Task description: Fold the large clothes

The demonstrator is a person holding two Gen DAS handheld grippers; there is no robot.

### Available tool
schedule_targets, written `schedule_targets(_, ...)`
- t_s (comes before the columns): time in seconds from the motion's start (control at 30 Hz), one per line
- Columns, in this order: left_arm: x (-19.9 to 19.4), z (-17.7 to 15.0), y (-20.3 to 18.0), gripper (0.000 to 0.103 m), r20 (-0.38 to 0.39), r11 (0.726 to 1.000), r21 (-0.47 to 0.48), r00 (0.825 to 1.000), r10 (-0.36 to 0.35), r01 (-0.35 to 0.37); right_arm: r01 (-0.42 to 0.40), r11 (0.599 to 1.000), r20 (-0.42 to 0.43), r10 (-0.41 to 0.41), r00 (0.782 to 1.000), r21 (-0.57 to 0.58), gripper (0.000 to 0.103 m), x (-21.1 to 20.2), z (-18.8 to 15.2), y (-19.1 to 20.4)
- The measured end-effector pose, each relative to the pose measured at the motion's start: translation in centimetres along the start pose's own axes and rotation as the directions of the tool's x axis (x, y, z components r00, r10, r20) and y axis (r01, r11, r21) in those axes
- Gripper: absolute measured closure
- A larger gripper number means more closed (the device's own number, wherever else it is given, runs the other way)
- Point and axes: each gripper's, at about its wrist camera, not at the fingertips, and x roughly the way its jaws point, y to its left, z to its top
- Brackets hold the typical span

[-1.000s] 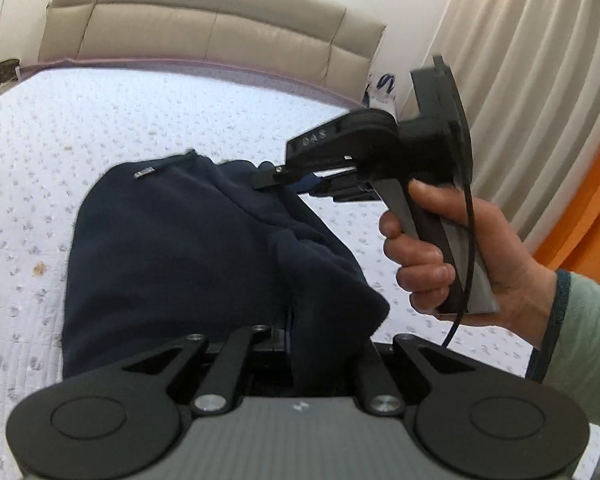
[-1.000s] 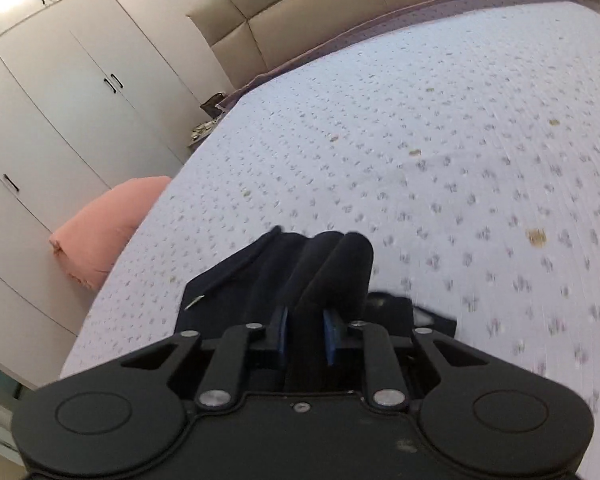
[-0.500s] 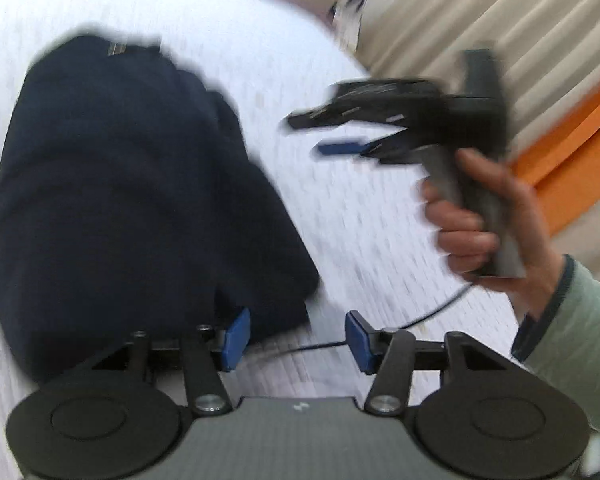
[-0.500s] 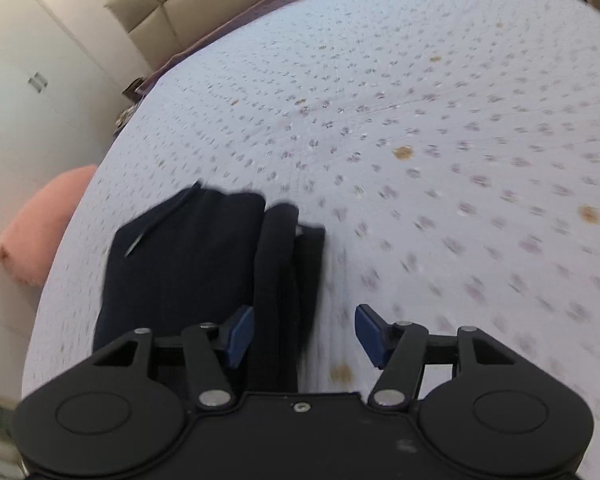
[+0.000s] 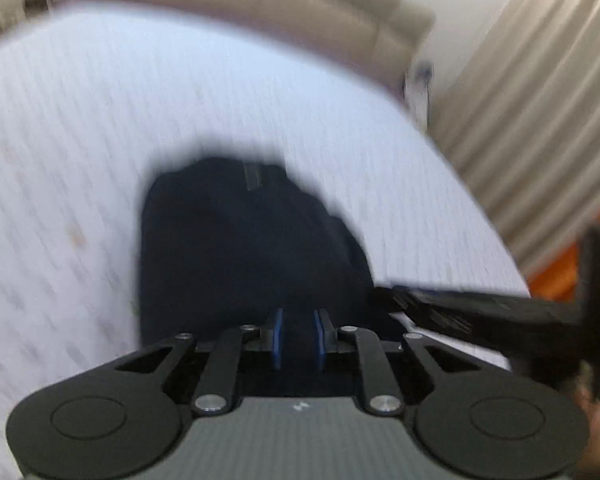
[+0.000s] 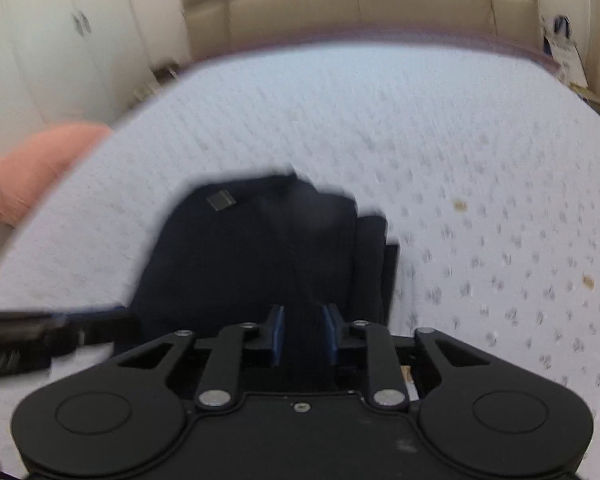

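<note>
My left gripper (image 5: 298, 338) has its blue pads (image 5: 277, 336) drawn in to a narrow gap with dark cloth between them; looks like it's clamped on the near edge of the navy garment (image 5: 240, 248), though blur makes contact hard to confirm. My right gripper (image 6: 302, 336) is the same: pads (image 6: 277, 334) close together, dark fabric filling the gap, near edge of the garment (image 6: 260, 248) apparently pinched. Both grippers sit side by side at that near edge; the right one shows in the left view at lower right (image 5: 480, 312), the left one in the right view at lower left (image 6: 40, 332). Garment lies folded in a compact bundle on the white patterned bedspread (image 6: 480, 184), a small grey label (image 6: 221, 201) on its far part. Beige padded headboard (image 6: 360, 4) beyond, pink cushion (image 6: 36, 164) off the bed's left side, curtains (image 5: 540, 100) to the right.
</note>
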Motion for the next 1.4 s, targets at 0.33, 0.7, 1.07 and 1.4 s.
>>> schedule_targets(0.33, 0.2, -6.3, -1.5, 0.100, -0.138, 0.990, 0.136, 0.989, 0.055, -0.036, -0.027, 0.999, -0.185, 0.023, 0.982, -0.017, 0.076, -0.9, -7.4, -1.1)
schedule_targets(0.7, 0.8, -5.3, -1.3, 0.100, -0.147, 0.990, 0.134, 0.988, 0.053, -0.033, -0.244, 0.951, 0.128, 0.270, 0.954, -0.189, 0.077, 2.1, 5.5, 2.8)
schedule_targets(1.07, -0.1, -5.3, -0.6, 0.100, -0.107, 0.999, 0.041, 0.994, 0.010, -0.006, 0.025, 0.996, 0.044, -0.021, 0.999, -0.086, 0.095, 12.6, 6.9, -3.2)
schedule_targets(1.4, -4.4, -0.8, 2.5, 0.098, 0.065, 0.997, -0.071, 0.998, -0.008, 0.013, -0.051, 0.999, 0.085, 0.051, 0.995, 0.006, 0.075, 1.1, 3.3, -1.1)
